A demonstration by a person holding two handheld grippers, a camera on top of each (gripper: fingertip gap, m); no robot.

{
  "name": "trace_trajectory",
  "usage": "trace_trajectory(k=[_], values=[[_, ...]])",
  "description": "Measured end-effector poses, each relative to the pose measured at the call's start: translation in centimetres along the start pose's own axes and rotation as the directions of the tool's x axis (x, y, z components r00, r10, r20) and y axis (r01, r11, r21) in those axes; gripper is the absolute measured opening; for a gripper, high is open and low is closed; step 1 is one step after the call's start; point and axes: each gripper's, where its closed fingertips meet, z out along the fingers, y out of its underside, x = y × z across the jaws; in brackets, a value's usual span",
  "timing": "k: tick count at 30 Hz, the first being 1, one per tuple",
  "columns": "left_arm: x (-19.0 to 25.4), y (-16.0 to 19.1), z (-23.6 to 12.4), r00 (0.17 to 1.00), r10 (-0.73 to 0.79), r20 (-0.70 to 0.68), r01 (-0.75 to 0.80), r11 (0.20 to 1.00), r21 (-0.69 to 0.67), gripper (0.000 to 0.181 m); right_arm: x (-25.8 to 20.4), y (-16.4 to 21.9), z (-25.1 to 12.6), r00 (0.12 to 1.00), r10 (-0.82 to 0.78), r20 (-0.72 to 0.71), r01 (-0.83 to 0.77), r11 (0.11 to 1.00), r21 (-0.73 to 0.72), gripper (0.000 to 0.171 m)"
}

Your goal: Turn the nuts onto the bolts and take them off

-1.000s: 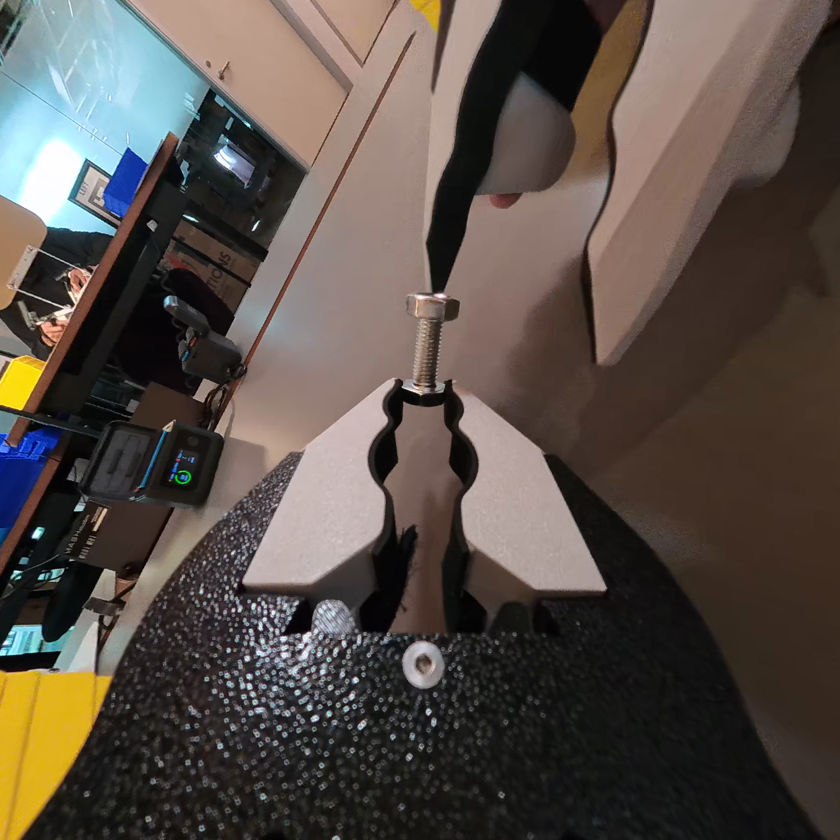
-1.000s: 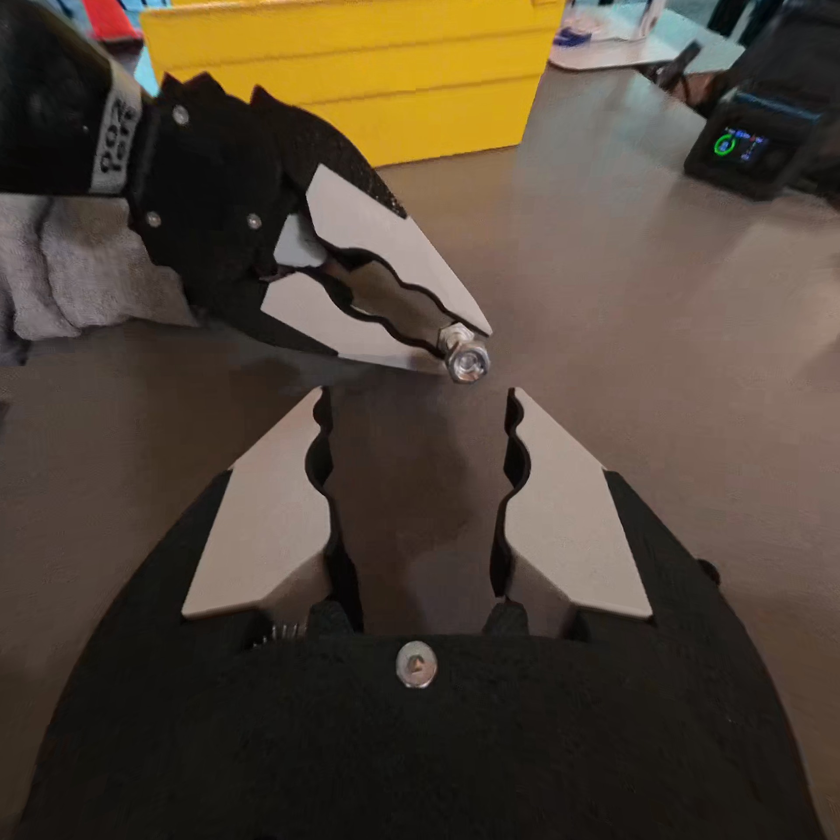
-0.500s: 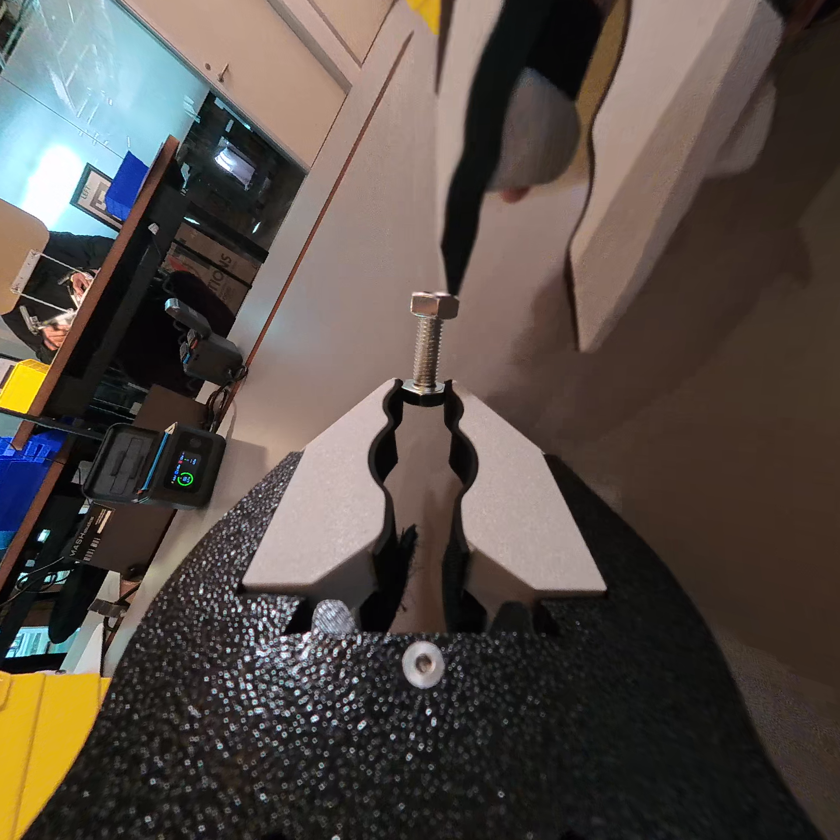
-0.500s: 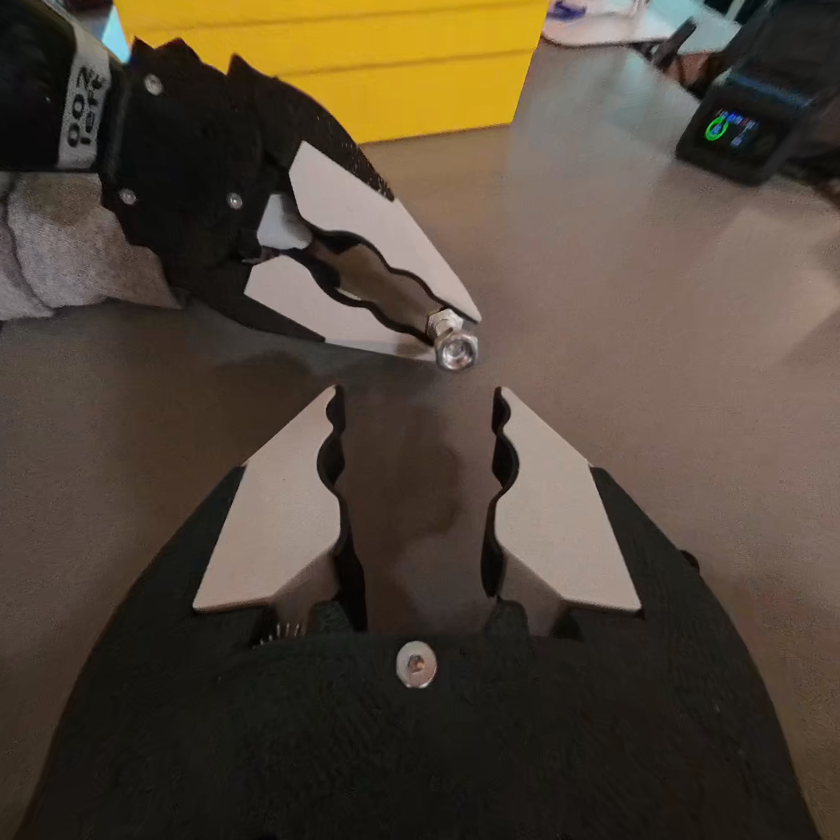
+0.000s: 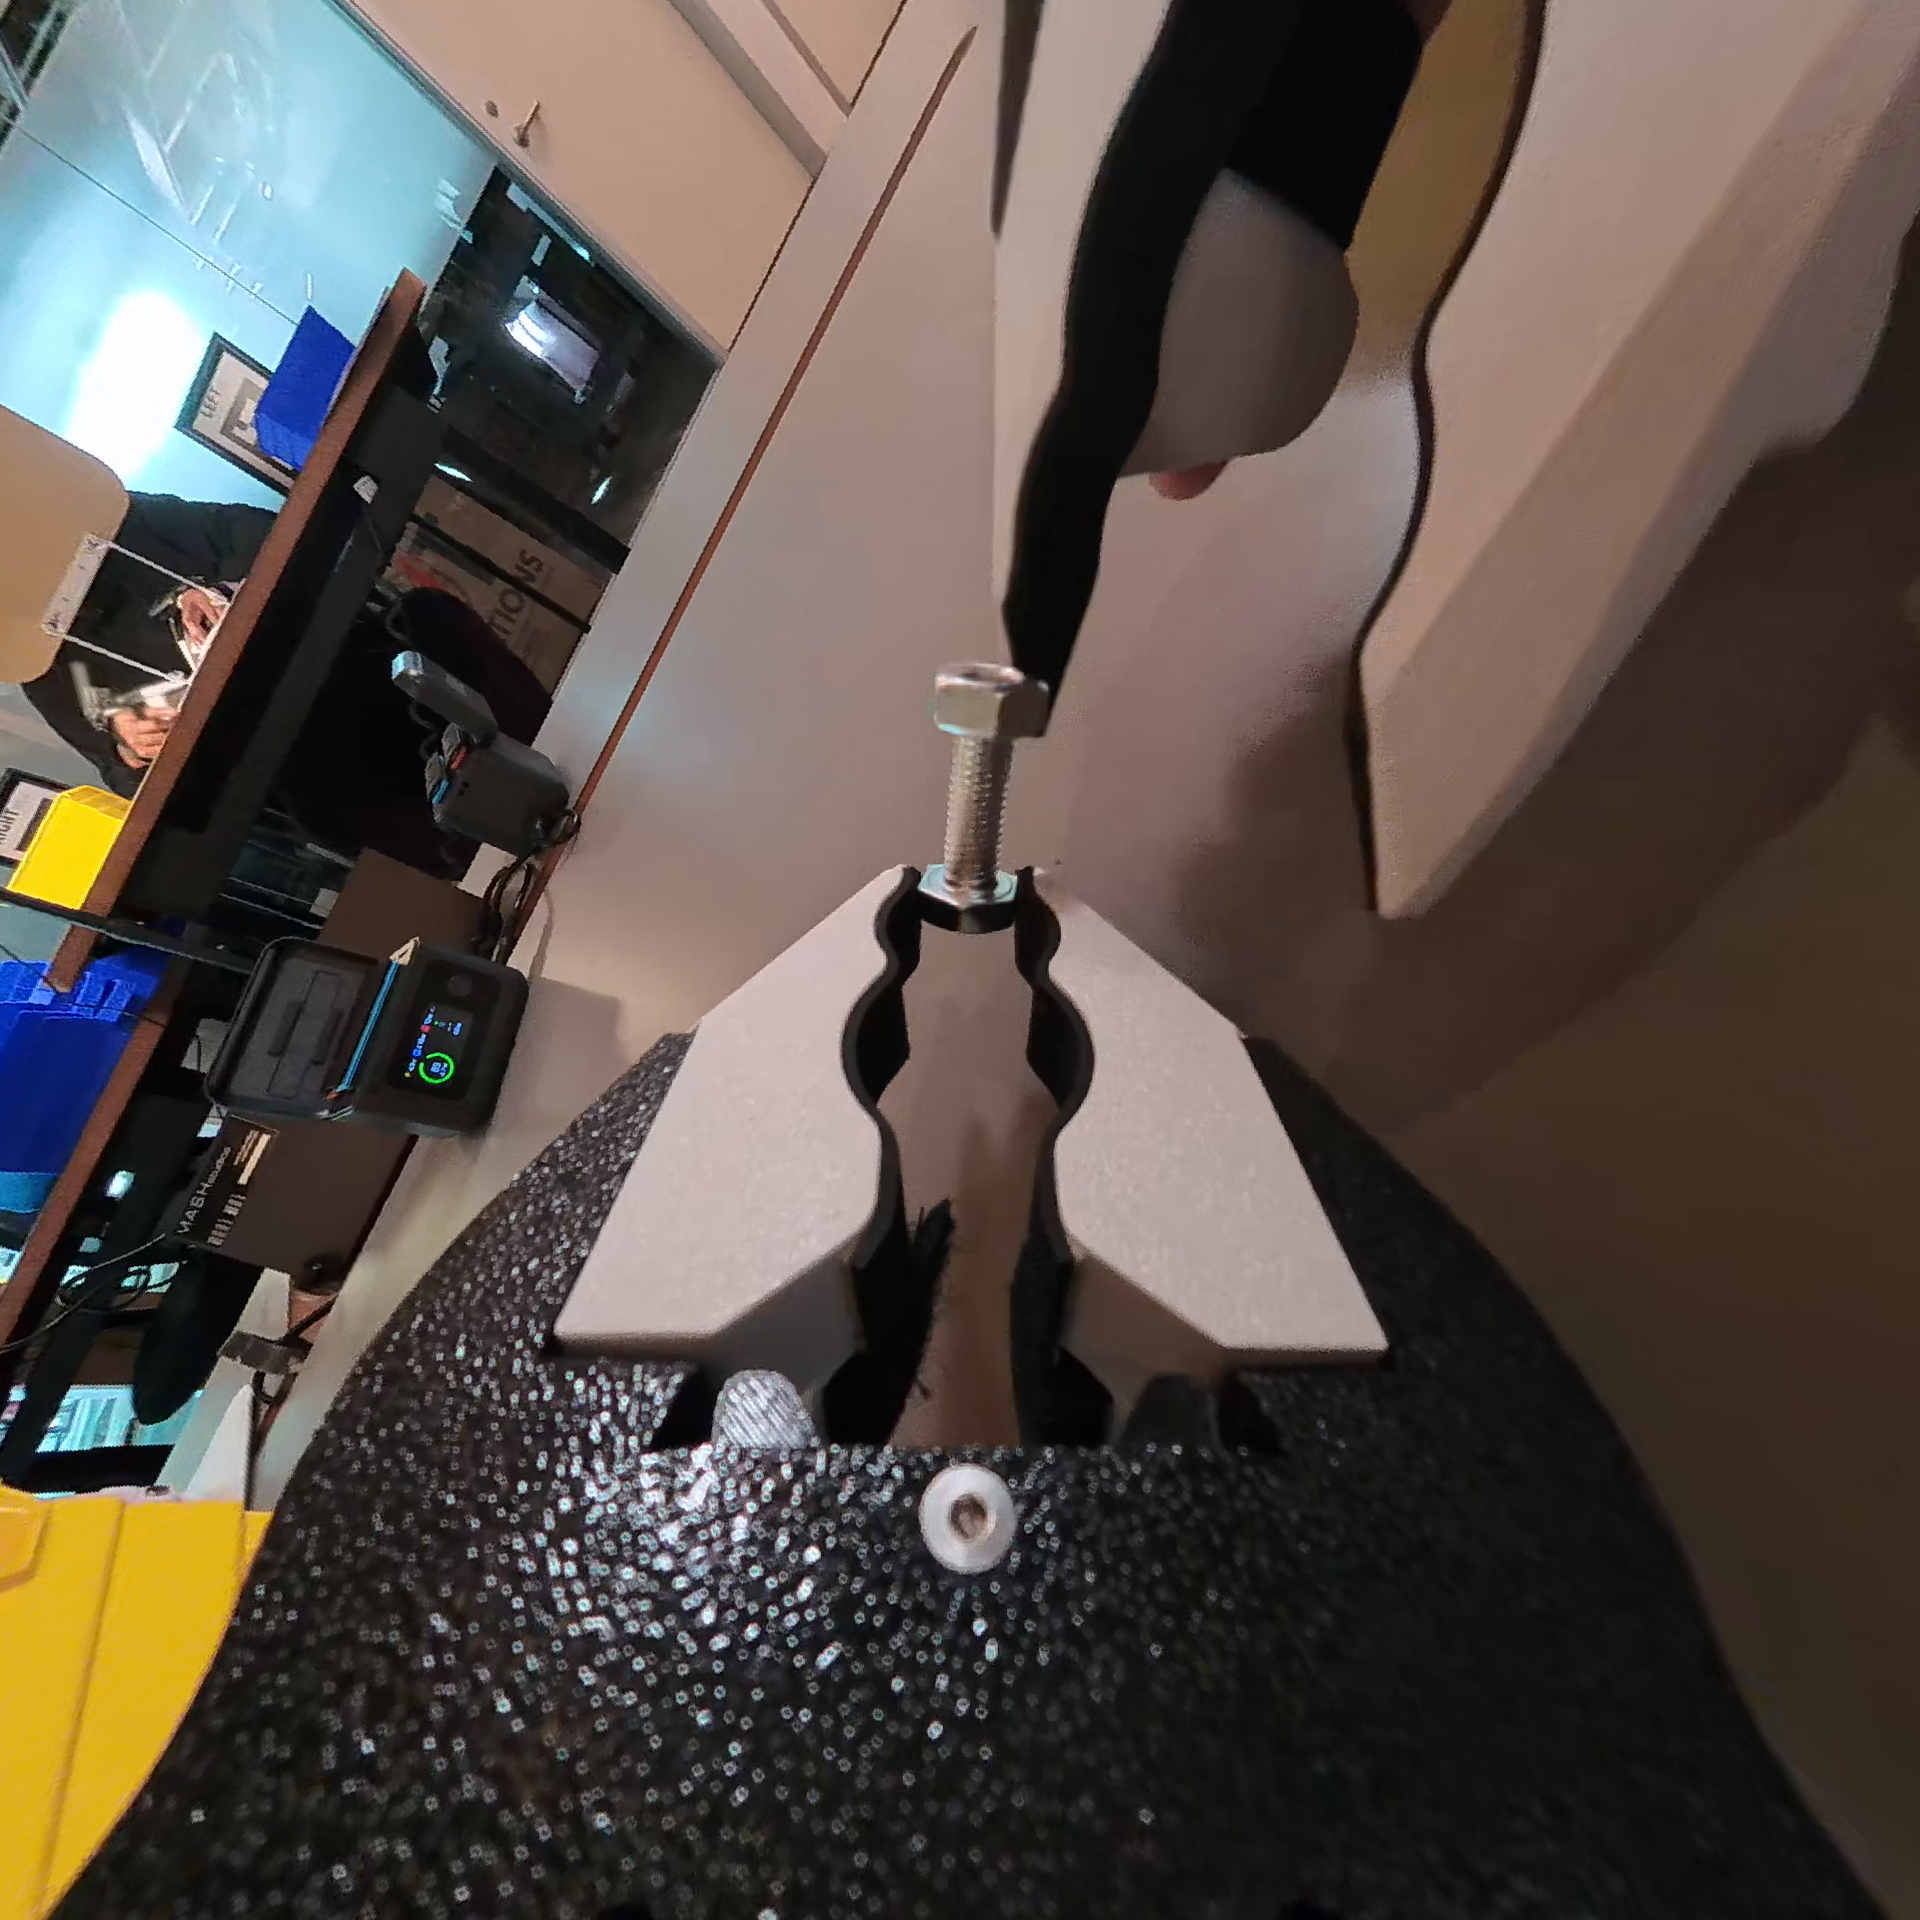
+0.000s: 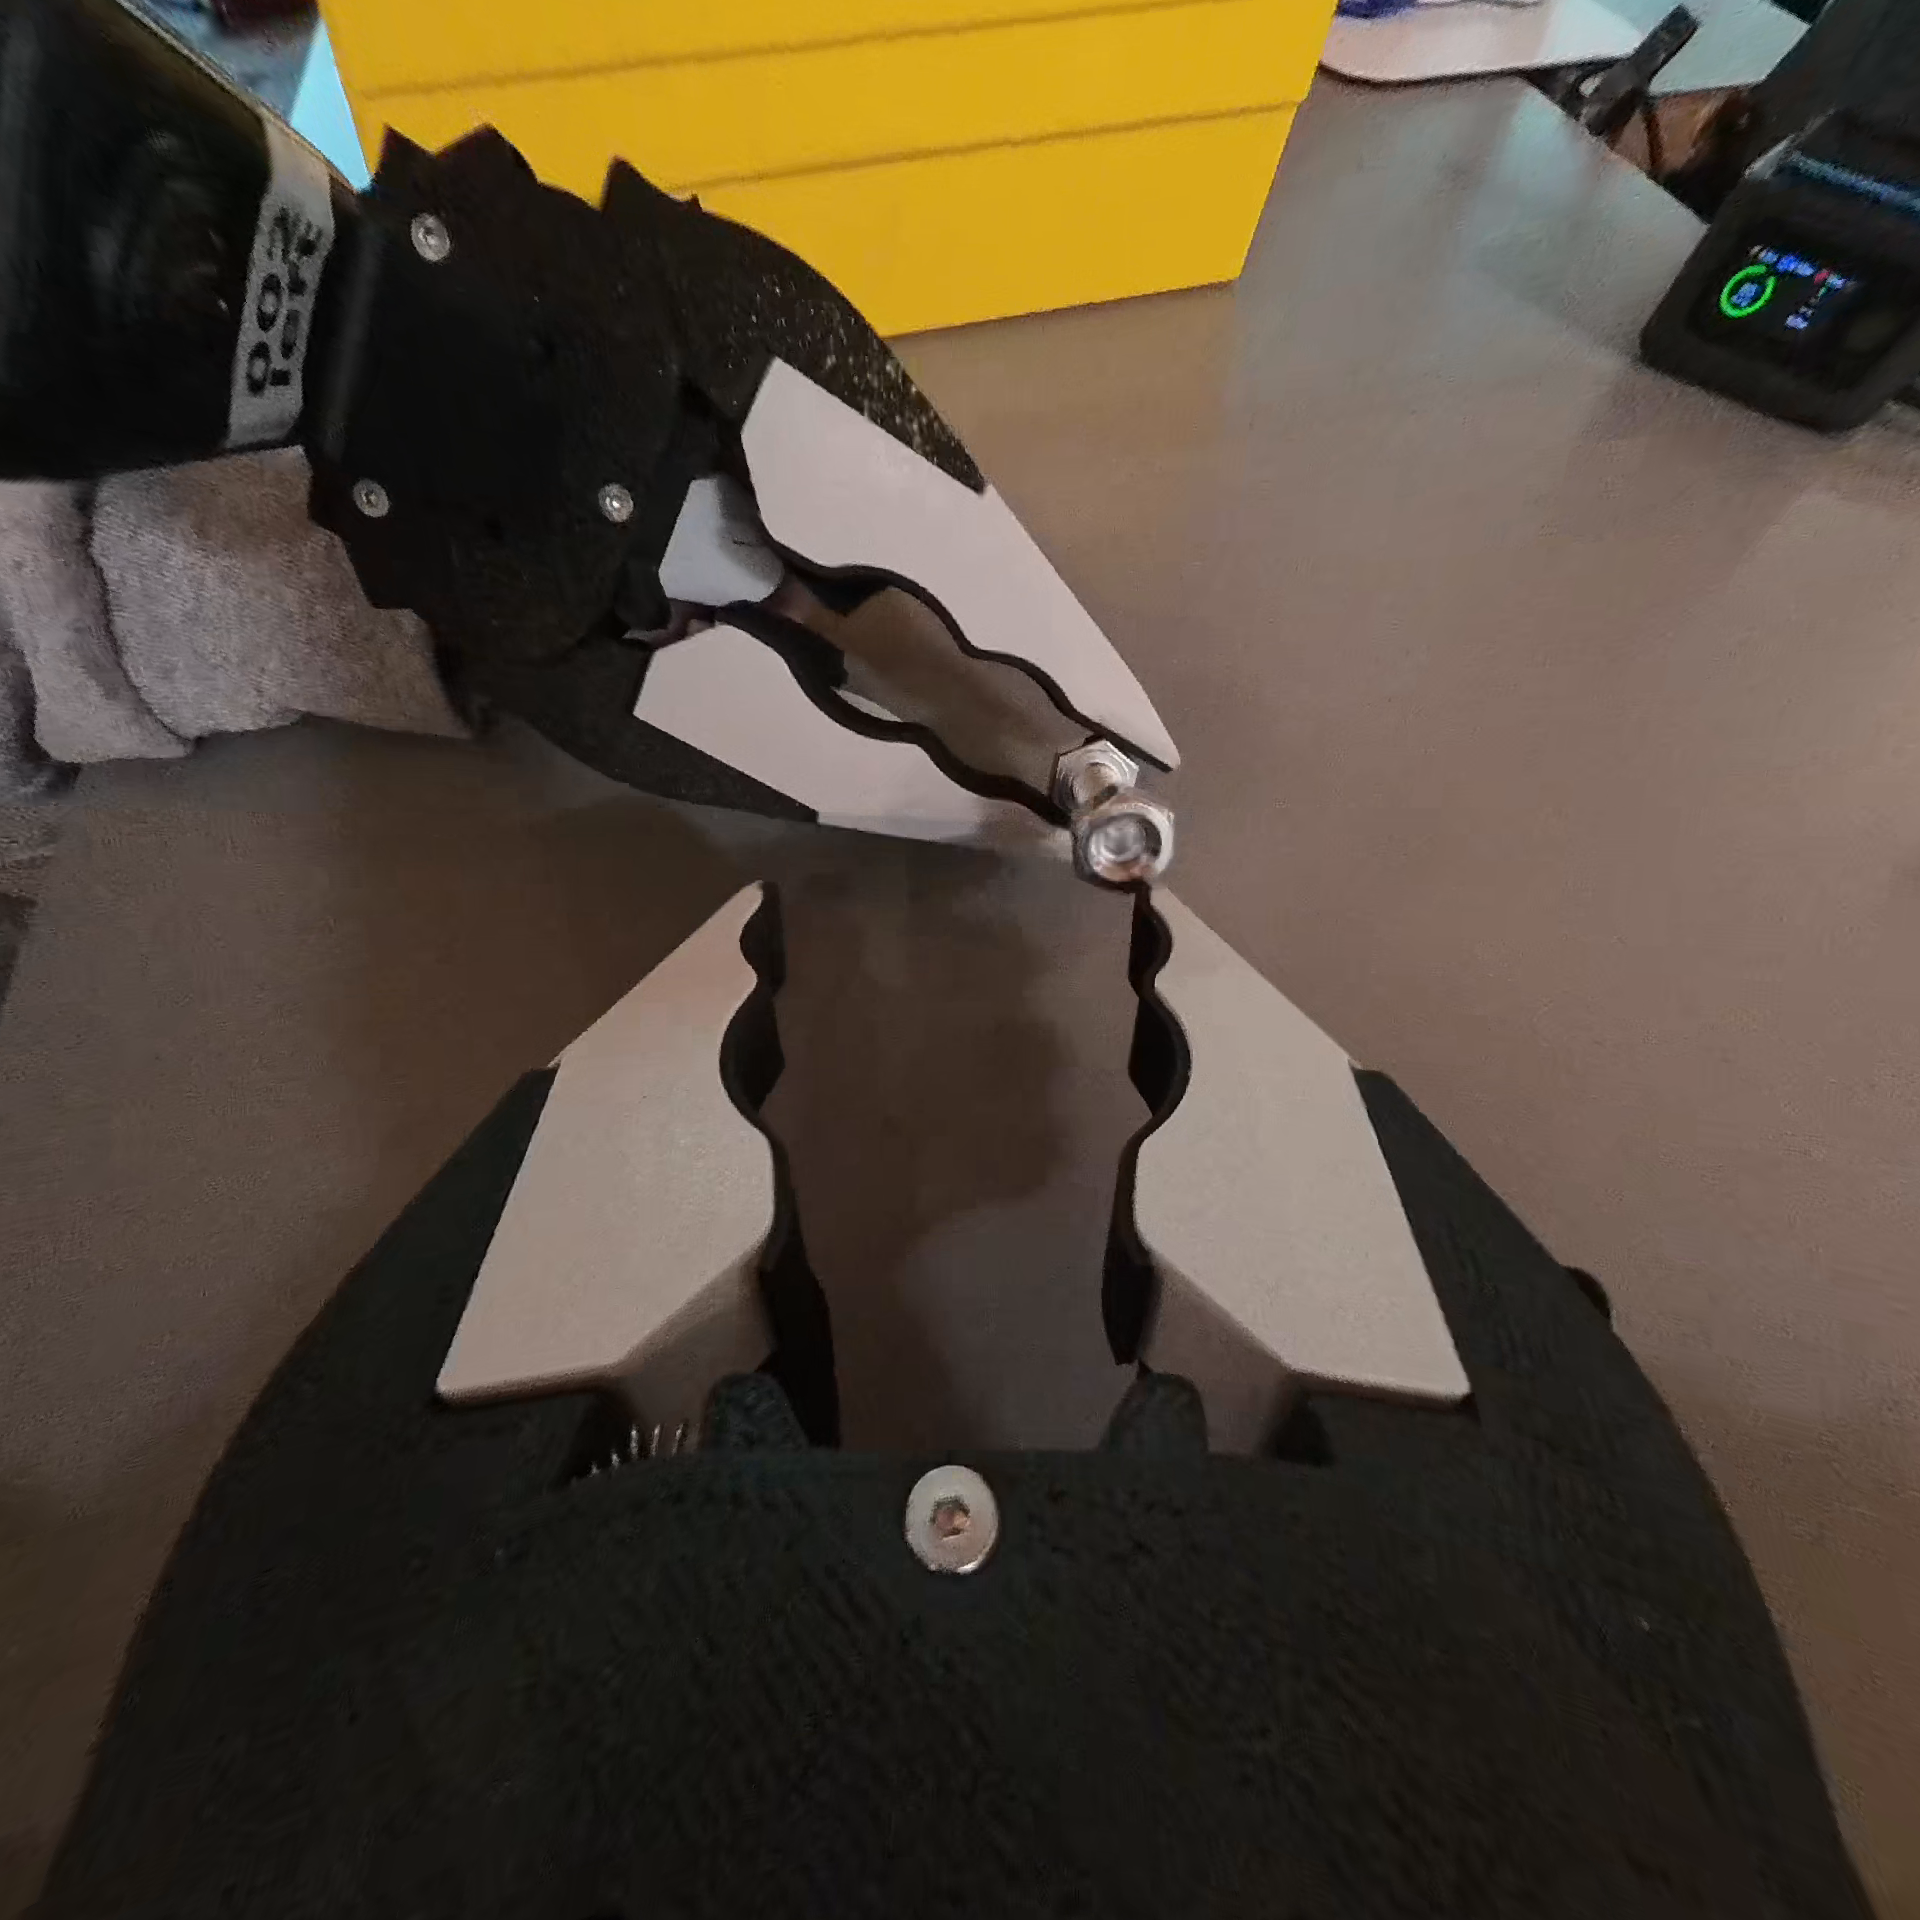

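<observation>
The bolt sticks straight out from the tips of the left gripper, threaded shank bare along most of its length. What the tips actually pinch is a hex piece at the base of the shank; whether that is the bolt's head or a second nut cannot be told. A nut sits at the far end of the shank. In the right wrist view the same bolt points toward the camera, with the nut seen end-on, and the left gripper reaches in from the upper left, its jaws closed on the base of the bolt.

The right gripper has its jaws spread wide with nothing between them. Compared with a second ago, the nut has shifted from the middle of the gap toward the right gripper's right-hand fingertip, and now sits just at that tip, touching or nearly so. In the left wrist view the right gripper looms large and close, one dark finger edge coming down to the nut's corner, where half a second ago it hung just above it.

All of this is held above a brown table. A yellow bin stands behind, a grey cloth lies at the left, and a small black device with a lit screen sits at the far right.
</observation>
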Motion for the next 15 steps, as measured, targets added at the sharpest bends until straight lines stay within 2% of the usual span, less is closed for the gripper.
trace_trajectory(k=[5,7,11,15], values=[[0.2,0.0,0.0,0.999,0.041,0.008,-0.041,0.999,-0.009,0.016,-0.9,-2.5,0.8,0.989,-0.142,-0.041,0.145,0.985,0.09,0.078],[0.1,0.0,0.0,1.0,0.03,0.008,-0.03,1.0,-0.008,0.016,-0.4,-2.0,1.0,0.978,-0.181,-0.102,0.186,0.982,0.04,0.079],[0.1,0.0,0.0,1.0,0.02,0.006,-0.02,1.0,-0.005,0.017,1.1,0.6,0.3,0.991,-0.052,-0.12,0.042,0.996,-0.083,0.076],[0.1,0.0,0.0,0.999,0.035,0.008,-0.035,0.999,-0.011,0.017,0.7,1.1,0.7,0.997,-0.003,-0.073,-0.004,0.996,-0.092,0.074]])
